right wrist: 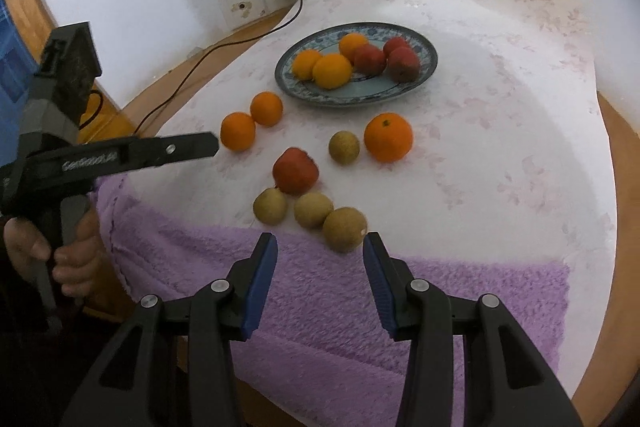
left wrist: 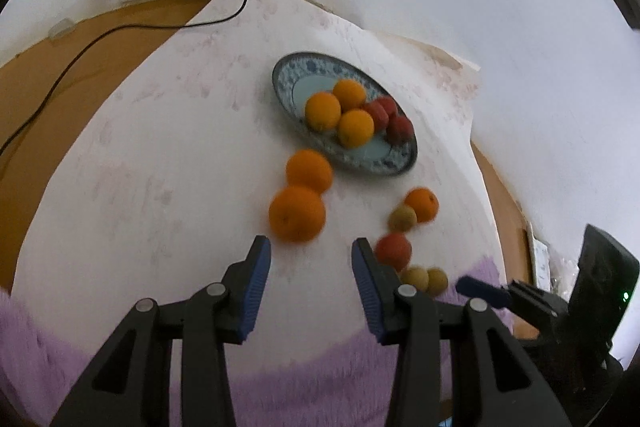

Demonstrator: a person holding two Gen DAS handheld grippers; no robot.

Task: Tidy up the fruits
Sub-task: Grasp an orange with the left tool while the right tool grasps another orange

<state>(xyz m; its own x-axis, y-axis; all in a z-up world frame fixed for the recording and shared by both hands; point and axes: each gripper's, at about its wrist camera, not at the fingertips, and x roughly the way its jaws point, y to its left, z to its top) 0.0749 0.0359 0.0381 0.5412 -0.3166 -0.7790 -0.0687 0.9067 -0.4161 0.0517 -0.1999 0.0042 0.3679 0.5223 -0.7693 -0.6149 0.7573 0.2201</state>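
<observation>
Blue-patterned plate (right wrist: 424,73) holds three oranges and three red fruits; nearer than the plate, three more oranges, one red apple (right wrist: 295,171) and four brown fruits lie loose on the cloth; left gripper (left wrist: 311,255) and right gripper (right wrist: 320,247) both released, holding nothing.

A plate (right wrist: 424,75) sits far on the desk (right wrist: 520,155), holding three oranges (right wrist: 332,71) on its left and three apples (right wrist: 404,63) on its right. Nearer, two oranges (right wrist: 238,131) lie touching at left, a lone orange (right wrist: 388,137) at right, and one apple (right wrist: 295,171) between. Three pears (right wrist: 314,209) line the near edge, beside the towel (right wrist: 320,307).
</observation>
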